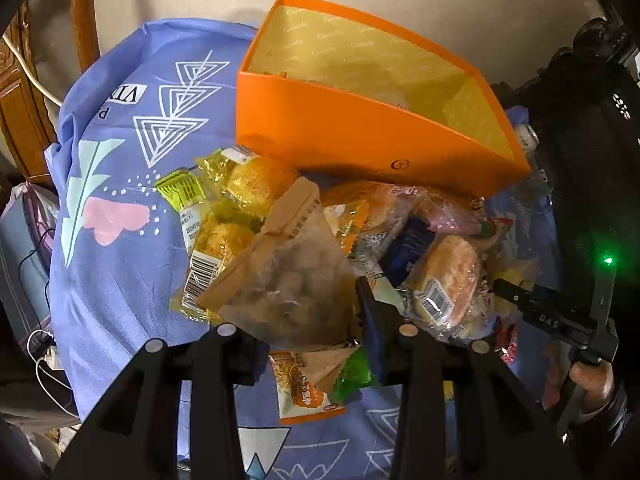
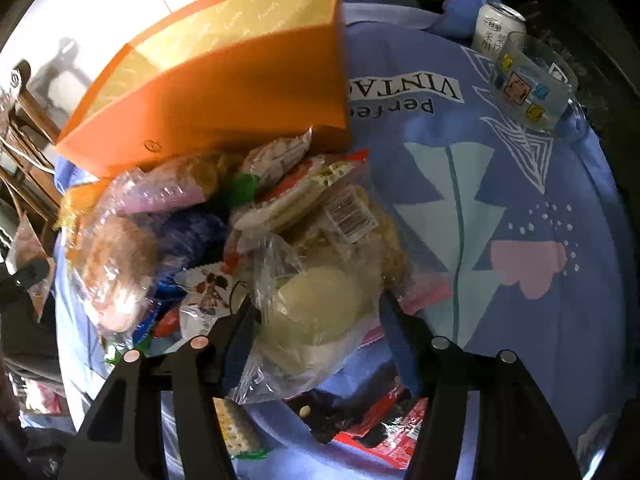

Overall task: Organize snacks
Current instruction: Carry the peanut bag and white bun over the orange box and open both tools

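Observation:
An open orange box (image 1: pixel 352 128) with a yellow inside stands on a blue cloth, behind a heap of wrapped snacks; it also shows in the right wrist view (image 2: pixel 224 100). My left gripper (image 1: pixel 296 320) is shut on a brown paper snack bag with a clear window (image 1: pixel 284 280), held over the heap. My right gripper (image 2: pixel 316 320) is shut on a clear bag with a pale round bun (image 2: pixel 320 308). Yellow cake packs (image 1: pixel 224 216) and a wrapped bread roll (image 1: pixel 448 280) lie in the heap. The right gripper's body (image 1: pixel 560 316) shows at the right in the left wrist view.
The blue patterned cloth (image 2: pixel 500 200) covers the table. A white drink can (image 2: pixel 496 28) and a clear glass cup (image 2: pixel 532 88) stand at the far right edge. A red snack pack (image 2: pixel 384 428) lies under my right gripper. A wooden chair (image 1: pixel 24 92) stands at the left.

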{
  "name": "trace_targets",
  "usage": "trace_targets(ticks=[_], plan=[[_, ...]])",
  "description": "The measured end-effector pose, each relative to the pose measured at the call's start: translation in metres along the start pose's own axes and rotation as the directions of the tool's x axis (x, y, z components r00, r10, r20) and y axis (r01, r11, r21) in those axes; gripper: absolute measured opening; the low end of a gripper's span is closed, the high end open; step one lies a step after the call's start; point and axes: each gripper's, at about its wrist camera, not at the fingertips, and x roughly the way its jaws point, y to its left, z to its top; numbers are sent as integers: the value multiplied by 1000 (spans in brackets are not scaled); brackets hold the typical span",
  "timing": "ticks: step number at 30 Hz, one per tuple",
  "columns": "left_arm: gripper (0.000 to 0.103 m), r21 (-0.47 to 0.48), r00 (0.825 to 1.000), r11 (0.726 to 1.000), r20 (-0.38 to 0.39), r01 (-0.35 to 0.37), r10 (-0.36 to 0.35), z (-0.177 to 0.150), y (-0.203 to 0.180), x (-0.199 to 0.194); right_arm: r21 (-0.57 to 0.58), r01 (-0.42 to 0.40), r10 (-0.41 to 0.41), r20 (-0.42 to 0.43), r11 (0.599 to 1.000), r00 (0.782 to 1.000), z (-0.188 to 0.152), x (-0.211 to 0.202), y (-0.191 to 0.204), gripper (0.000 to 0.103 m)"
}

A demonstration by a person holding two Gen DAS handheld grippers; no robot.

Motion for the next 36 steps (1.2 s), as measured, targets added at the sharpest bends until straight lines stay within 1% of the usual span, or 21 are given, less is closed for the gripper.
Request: trace_targets(ticks=[1, 2, 4, 6, 8, 12, 15, 16, 18, 21, 23, 25, 26, 27, 28, 29, 30, 31, 33, 34, 36], plan=[[37, -3, 1000, 1000, -3, 3, -3, 0, 1, 1, 1, -7, 7, -17, 1000, 1000, 0, 0, 1, 51], [37, -5, 1000, 1000, -5, 6, -6, -1, 1, 1, 11, -22, 22, -24, 1000, 999, 0, -2, 0, 48], [37, -5, 1000, 1000, -6, 10, -10, -1, 1, 0, 37, -59, 59, -17, 998, 998, -1, -11, -3, 43], [37, 3, 1000, 1000, -1, 14, -14, -1, 0, -3, 57, -79, 79, 10, 995, 997, -2, -26, -6, 42], [37, 17, 1000, 1000, 13, 20, -20, 1, -3, -11, 52, -117, 114, 49, 992, 992, -1, -47, -5, 42], [38, 59, 998, 998, 56, 37, -41, 16, -14, -30, 7, -182, 178, 172, 983, 969, 18, -91, 7, 42], [38, 97, 994, 994, 94, 49, -58, 41, -29, -41, -44, -221, 225, 254, 974, 941, 48, -115, 20, 43], [38, 113, 992, 992, 110, 49, -62, 56, -36, -43, -62, -226, 234, 284, 972, 930, 62, -120, 29, 43], [38, 130, 989, 991, 134, 40, -58, 75, -45, -43, -79, -225, 239, 317, 971, 918, 84, -121, 39, 43], [38, 128, 987, 991, 145, 44, -63, 117, -57, -28, -92, -215, 233, 340, 972, 911, 119, -109, 54, 43], [40, 126, 987, 992, 155, 16, -36, 137, -62, -15, -86, -200, 217, 341, 976, 915, 135, -96, 62, 43], [60, 97, 986, 995, 167, -20, 3, 159, -64, 1, -79, -200, 215, 335, 977, 917, 149, -81, 66, 45], [89, 76, 982, 996, 187, -43, 28, 167, -65, 7, -73, -181, 195, 328, 981, 925, 155, -73, 67, 51], [96, 62, 980, 997, 197, -52, 39, 169, -65, 10, -62, -157, 169, 331, 986, 928, 157, -70, 67, 56], [97, 44, 976, 998, 216, -51, 40, 170, -65, 10, -51, -139, 148, 351, 989, 925, 156, -72, 64, 66], [97, 41, 976, 998, 217, -44, 34, 169, -65, 10, -47, -135, 143, 384, 990, 912, 152, -77, 60, 72], [97, 43, 977, 998, 213, -37, 27, 166, -64, 10, -52, -133, 143, 404, 990, 904, 147, -80, 55, 73], [97, 48, 978, 998, 209, -33, 22, 161, -64, 11, -56, -127, 139, 406, 990, 903, 144, -81, 52, 74], [97, 63, 981, 997, 192, -42, 29, 151, -63, 12, -48, -110, 120, 392, 993, 912, 133, -81, 41, 74], [97, 76, 984, 996, 176, -52, 38, 143, -62, 12, -38, -110, 116, 386, 993, 915, 128, -82, 37, 74], [97, 95, 984, 994, 173, -59, 41, 124, -58, 6, -10, -109, 105, 368, 994, 924, 108, -81, 23, 74]])
